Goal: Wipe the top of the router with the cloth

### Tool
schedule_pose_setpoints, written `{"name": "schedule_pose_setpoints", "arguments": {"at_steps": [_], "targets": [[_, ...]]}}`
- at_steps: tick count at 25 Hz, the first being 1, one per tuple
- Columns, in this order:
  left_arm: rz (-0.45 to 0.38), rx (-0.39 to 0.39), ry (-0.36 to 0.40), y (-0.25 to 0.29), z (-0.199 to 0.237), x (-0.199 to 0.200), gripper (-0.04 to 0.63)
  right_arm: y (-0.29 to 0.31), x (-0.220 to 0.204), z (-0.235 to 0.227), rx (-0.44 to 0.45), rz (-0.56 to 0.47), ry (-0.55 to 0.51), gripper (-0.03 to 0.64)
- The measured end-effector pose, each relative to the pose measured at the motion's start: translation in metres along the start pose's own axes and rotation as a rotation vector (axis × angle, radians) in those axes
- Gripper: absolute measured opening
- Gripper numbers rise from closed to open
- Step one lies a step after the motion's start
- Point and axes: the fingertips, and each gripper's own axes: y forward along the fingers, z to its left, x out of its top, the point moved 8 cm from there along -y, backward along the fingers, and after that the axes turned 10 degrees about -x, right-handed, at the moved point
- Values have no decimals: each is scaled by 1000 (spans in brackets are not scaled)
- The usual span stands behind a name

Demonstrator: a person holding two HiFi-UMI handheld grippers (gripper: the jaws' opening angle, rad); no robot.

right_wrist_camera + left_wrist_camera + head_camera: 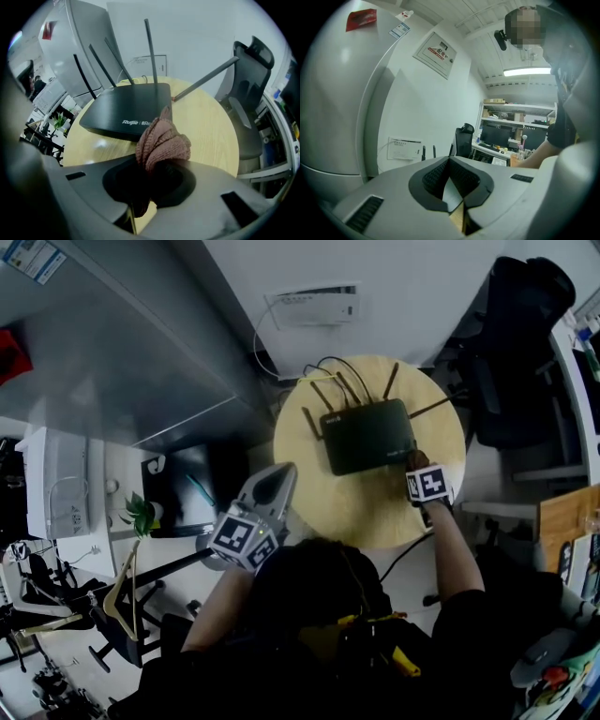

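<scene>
A black router (pixel 366 435) with several upright antennas lies on the round wooden table (pixel 375 512). In the right gripper view the router (pixel 126 110) is just ahead, its front edge facing me. My right gripper (pixel 419 468) is at the router's front right corner, shut on a bunched pinkish-brown knitted cloth (pixel 161 140). The cloth hides the jaws of the right gripper (pixel 155 157) and sticks out toward the router's front edge. My left gripper (pixel 269 493) is held off the table's left edge, away from the router. The left gripper (pixel 449 161) is shut on nothing and faces a wall.
Cables run from the router's back to a white wall box (pixel 314 306). A large grey cabinet (pixel 112 362) stands left of the table. A black office chair (pixel 516 352) is on the right, beside a desk. A small plant (pixel 141 514) and a hanger (pixel 117 596) are at lower left.
</scene>
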Motion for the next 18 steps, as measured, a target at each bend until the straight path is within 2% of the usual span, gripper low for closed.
{"name": "schedule_pose_setpoints", "arguments": {"at_steps": [2,6,12,18], "targets": [[-9,13,-10,-7,2,-2,-2,-2,2,14,-2,-1,-42,64],[-19,34,-30,-17,5,-6,-2,-6,17,53,43,-80,-133,66],[-35,57,-41,-29,10,-10,-2,-7,21,91,37,-60,-258,66],[-54,92,-63,-41,20,-10,-2,-11,25,127,68,-65,-329,66]]}}
